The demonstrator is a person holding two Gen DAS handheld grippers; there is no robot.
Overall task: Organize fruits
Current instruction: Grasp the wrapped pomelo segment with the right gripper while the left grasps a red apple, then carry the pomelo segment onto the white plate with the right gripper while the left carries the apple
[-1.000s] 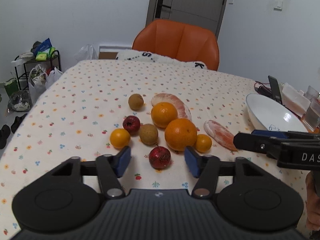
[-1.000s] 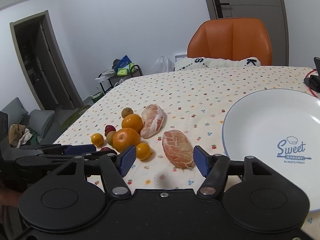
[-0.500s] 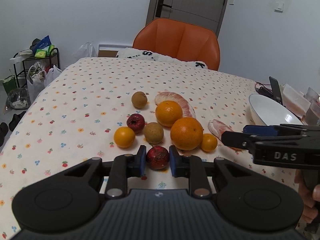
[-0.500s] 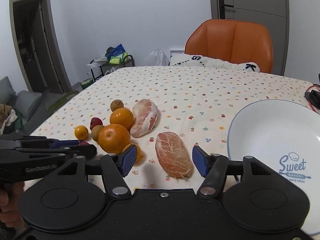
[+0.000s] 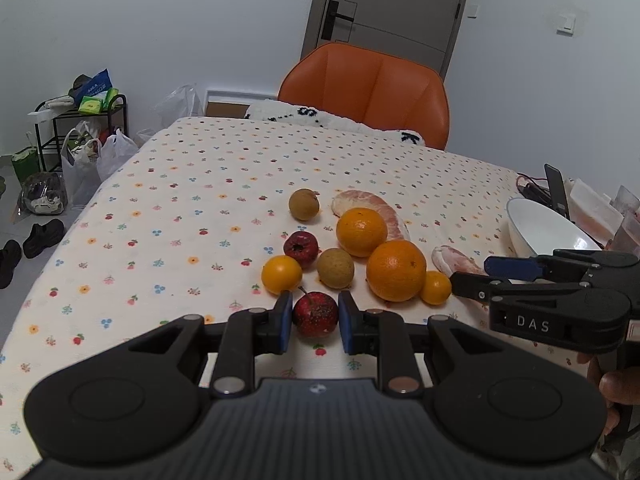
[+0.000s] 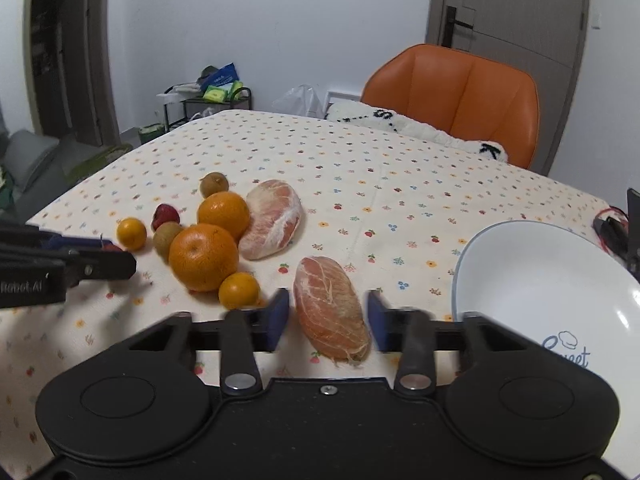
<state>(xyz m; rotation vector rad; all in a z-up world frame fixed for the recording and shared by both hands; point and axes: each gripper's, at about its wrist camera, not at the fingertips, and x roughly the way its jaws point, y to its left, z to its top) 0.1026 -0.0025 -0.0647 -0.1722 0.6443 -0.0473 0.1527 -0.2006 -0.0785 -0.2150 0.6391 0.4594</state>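
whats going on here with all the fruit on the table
A person is sorting fruit with a handheld gripper in each hand. The left gripper is shut on a small red fruit at the near edge of the pile. The right gripper is open around a peeled pomelo segment, not clamped yet. The white bowl on the right holds nothing visible.

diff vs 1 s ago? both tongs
Left tongs closed from wide open onto the red fruit, which hasn't left the cloth. Right tongs moved forward to straddle the near pomelo segment and narrowed, but are not yet gripping it. The oranges, other small fruit and bowl are where they were.
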